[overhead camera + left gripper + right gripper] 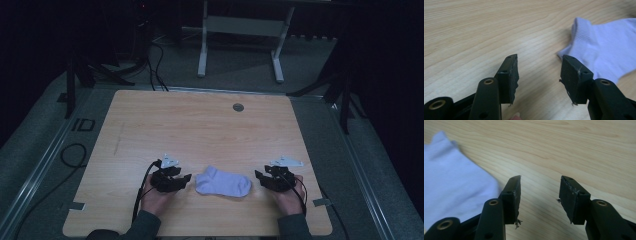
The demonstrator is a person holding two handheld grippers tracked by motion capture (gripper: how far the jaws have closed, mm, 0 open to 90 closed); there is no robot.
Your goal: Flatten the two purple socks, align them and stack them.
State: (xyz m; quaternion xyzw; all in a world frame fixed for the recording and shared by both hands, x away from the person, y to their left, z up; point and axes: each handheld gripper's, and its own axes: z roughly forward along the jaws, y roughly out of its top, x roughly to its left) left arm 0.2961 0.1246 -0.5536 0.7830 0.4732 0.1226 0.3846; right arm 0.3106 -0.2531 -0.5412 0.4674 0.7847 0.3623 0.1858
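A white ankle sock point(223, 182) lies flat on the wooden table point(200, 125) near its front edge, between the two hands. My left gripper point(186, 180) sits just left of the sock's cuff, open, with bare wood between its jaws. In the left gripper view the ribbed cuff of the sock point(599, 45) lies beyond the right jaw of the left gripper point(539, 65), apart from the pads. My right gripper point(259, 176) stands just right of the sock's toe, open and holding nothing. The right gripper view has the sock point(451, 182) at the left, beside the right gripper point(540, 185).
A small round grommet point(238, 107) is set into the table near its far edge. Black cables point(75, 155) trail over the grey floor at the left. A white frame point(240, 40) stands on the floor beyond the table. The surroundings are dark.
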